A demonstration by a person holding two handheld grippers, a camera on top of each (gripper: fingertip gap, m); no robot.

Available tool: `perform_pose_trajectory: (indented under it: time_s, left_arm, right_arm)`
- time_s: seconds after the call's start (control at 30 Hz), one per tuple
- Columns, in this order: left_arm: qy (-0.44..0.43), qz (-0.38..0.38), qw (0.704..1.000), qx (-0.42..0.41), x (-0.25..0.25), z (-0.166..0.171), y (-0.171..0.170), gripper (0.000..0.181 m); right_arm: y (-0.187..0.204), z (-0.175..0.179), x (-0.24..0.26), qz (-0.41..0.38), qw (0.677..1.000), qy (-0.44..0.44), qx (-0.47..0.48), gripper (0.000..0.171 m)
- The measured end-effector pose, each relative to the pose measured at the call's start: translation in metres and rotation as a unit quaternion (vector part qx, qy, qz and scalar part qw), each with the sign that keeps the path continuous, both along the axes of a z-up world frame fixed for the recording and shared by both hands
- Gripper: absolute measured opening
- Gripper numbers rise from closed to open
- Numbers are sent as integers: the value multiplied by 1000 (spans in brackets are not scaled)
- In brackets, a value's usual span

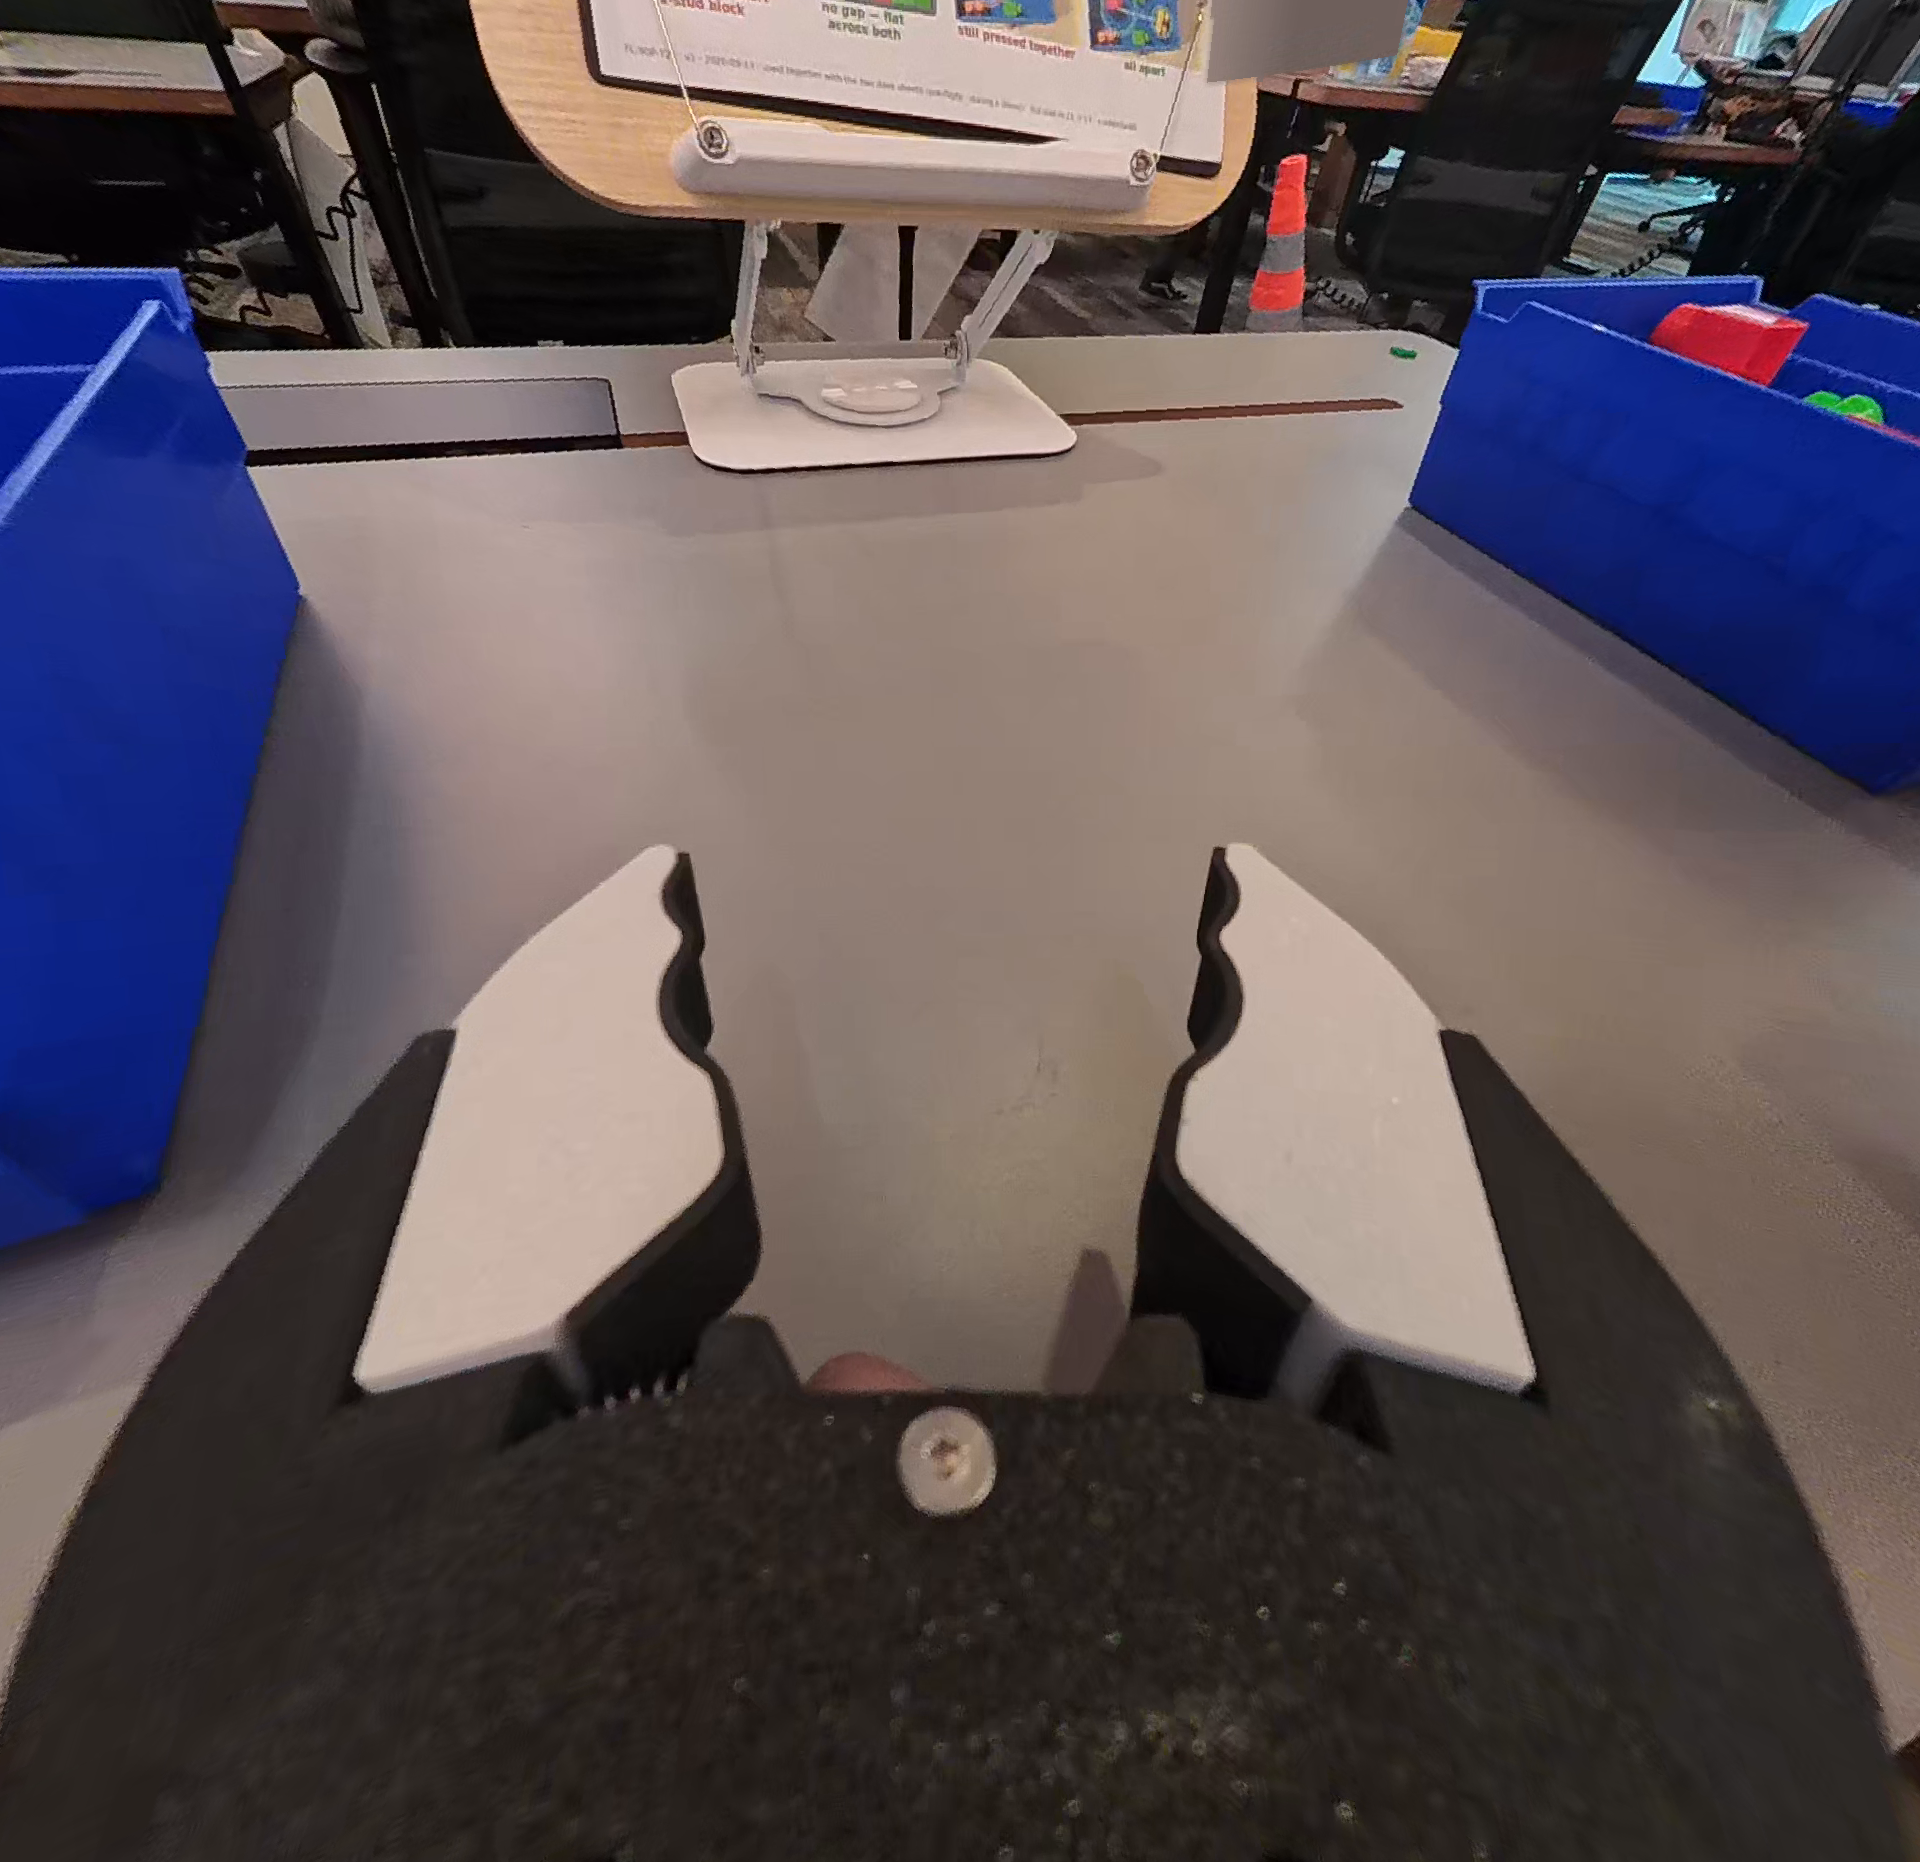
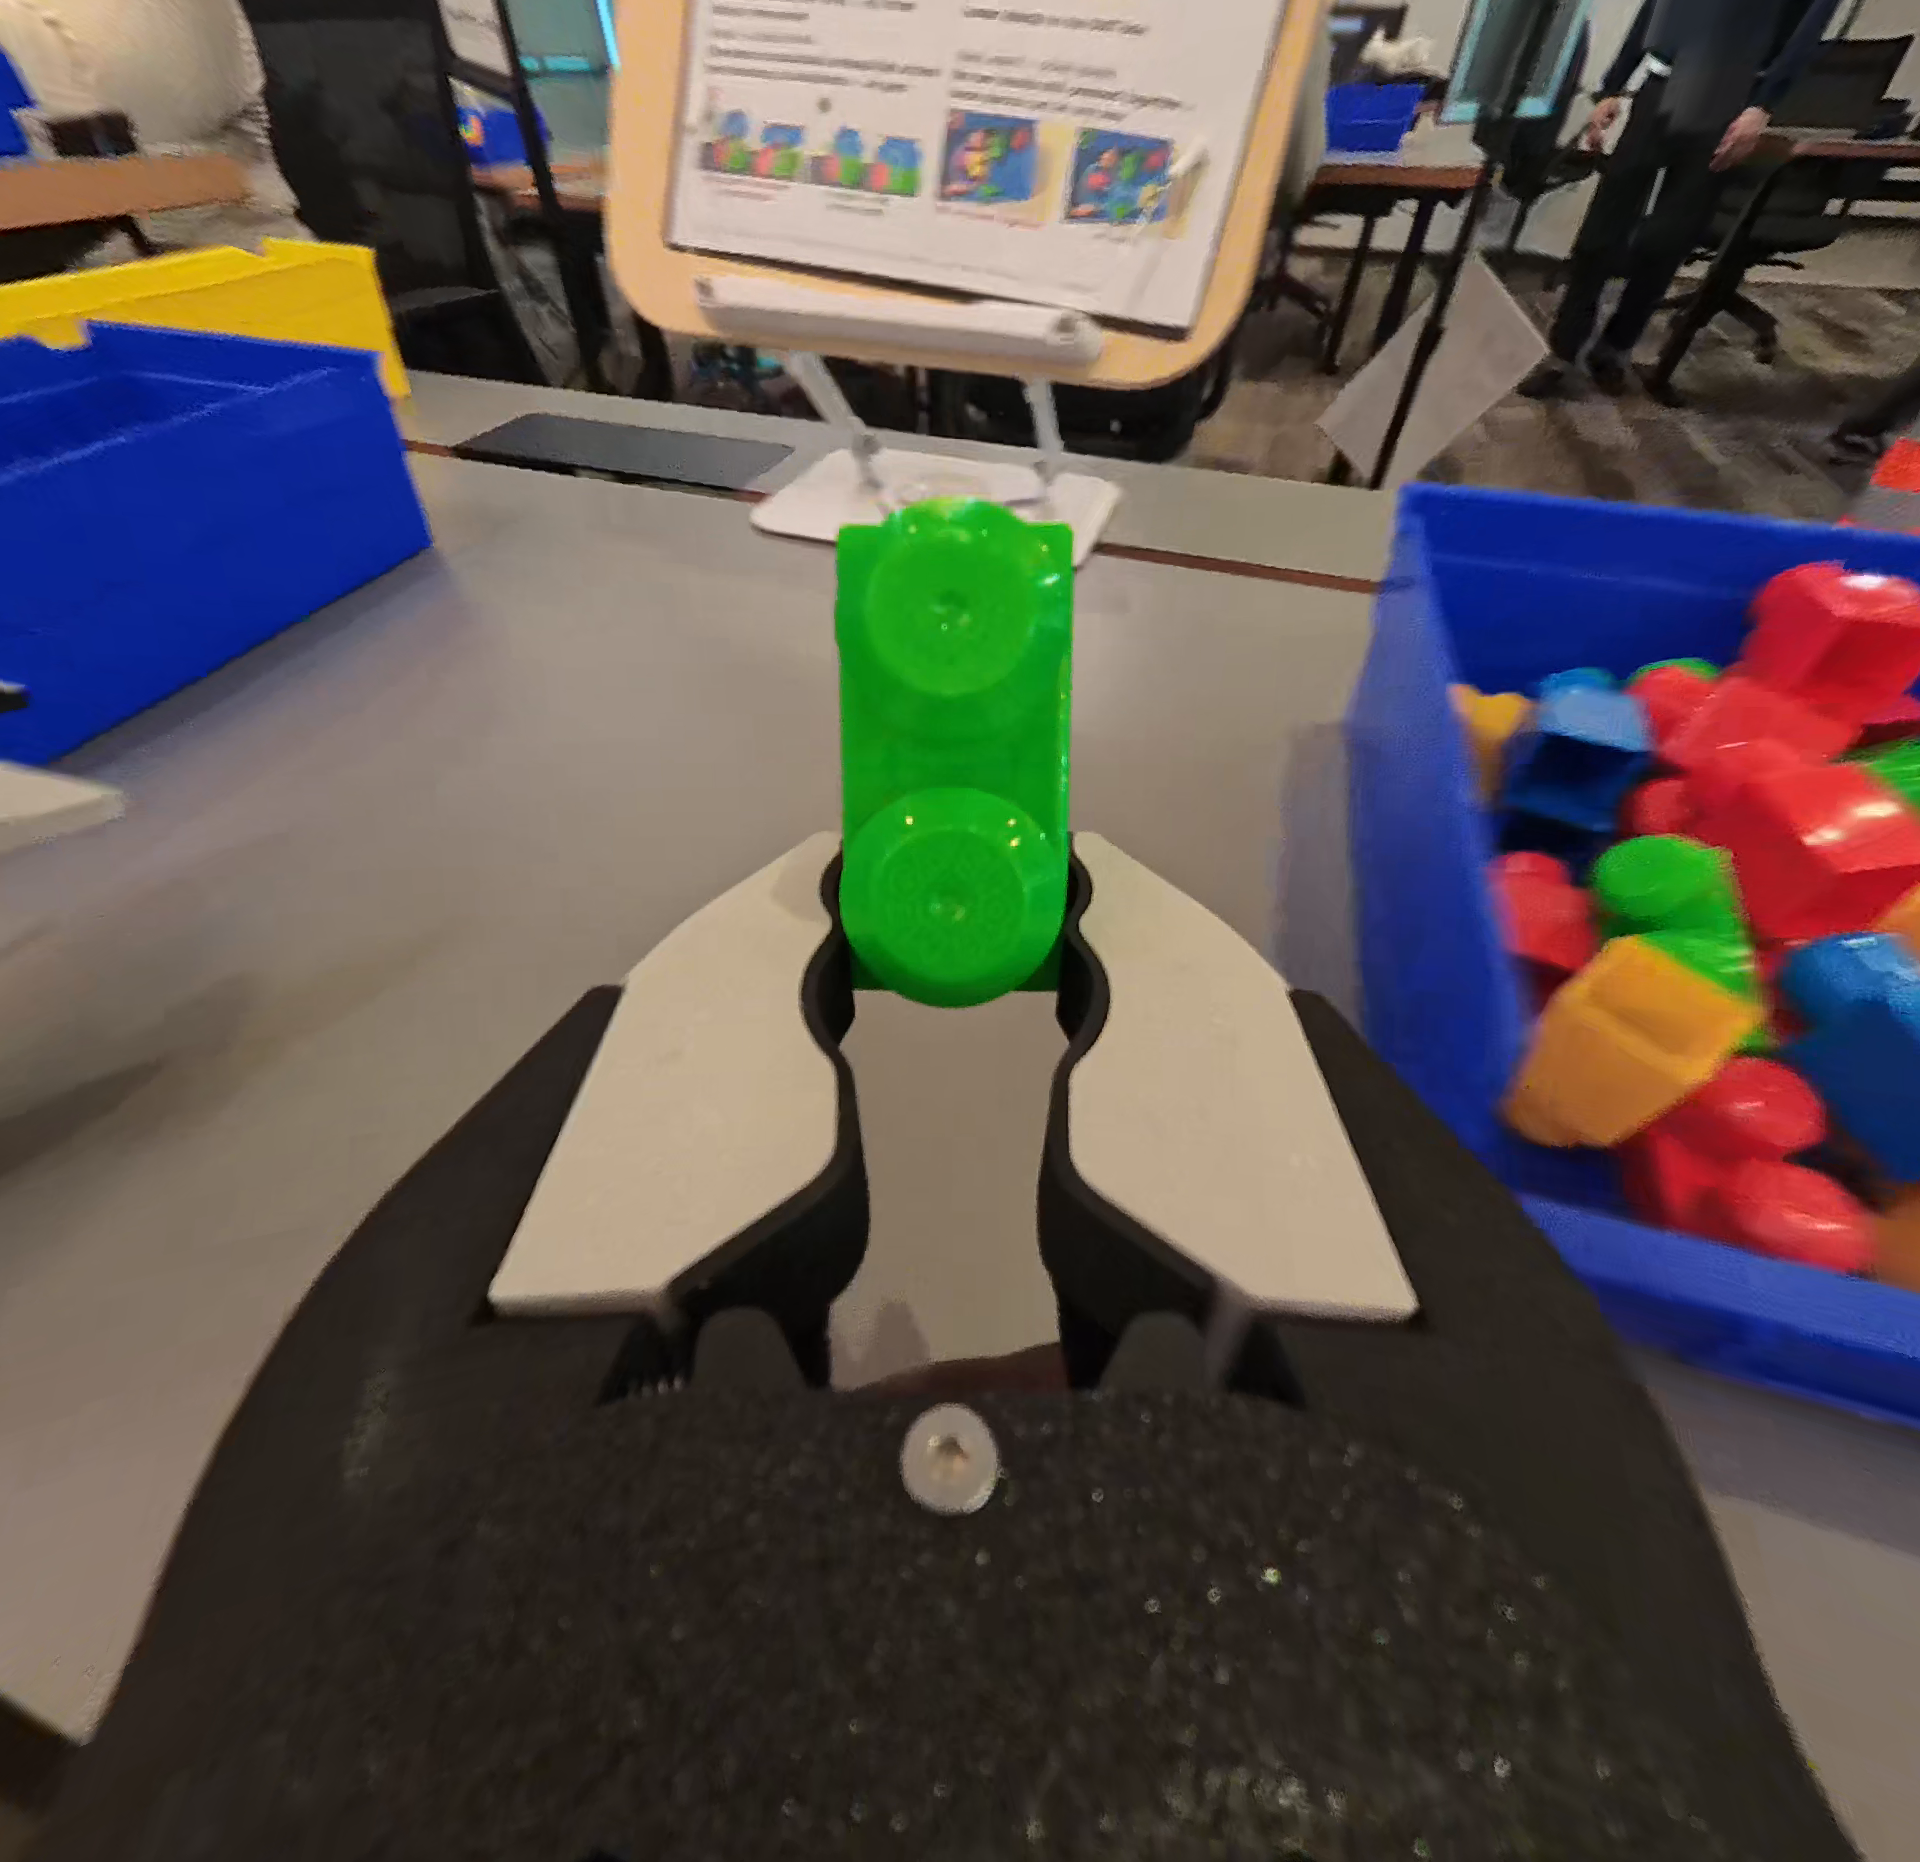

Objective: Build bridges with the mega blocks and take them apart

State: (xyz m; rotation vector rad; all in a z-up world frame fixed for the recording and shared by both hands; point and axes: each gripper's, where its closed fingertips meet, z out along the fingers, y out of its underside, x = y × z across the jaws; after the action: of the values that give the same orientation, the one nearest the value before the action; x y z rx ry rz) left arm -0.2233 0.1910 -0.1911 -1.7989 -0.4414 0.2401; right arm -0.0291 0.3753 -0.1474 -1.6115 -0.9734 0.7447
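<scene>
Green block clamped in right hand-held gripper.

The green block has two round studs and is held above the grey table, its near end pinched between two fingertips, its studs turned toward the camera. Many other blocks (red, blue, green, orange) lie in a loose heap inside the blue bin at the right.

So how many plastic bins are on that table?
3 visible: an empty blue bin on the left, a yellow bin behind it, and a blue bin of blocks on the right. Others may sit out of view.
</scene>
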Motion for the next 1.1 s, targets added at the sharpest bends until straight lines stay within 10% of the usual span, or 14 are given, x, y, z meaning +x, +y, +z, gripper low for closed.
perform_pose_trajectory:
  time_s: [0.33,1.1]
  left_arm:
    - [16,-15,1000,-5,7,0,1,90]
    - [4,-34,999,2,20,7,-4,89]
  right_arm:
    - [183,-8,29,-21,967,-194,-164,36]
    - [183,-94,4,29,832,-450,-323,37]
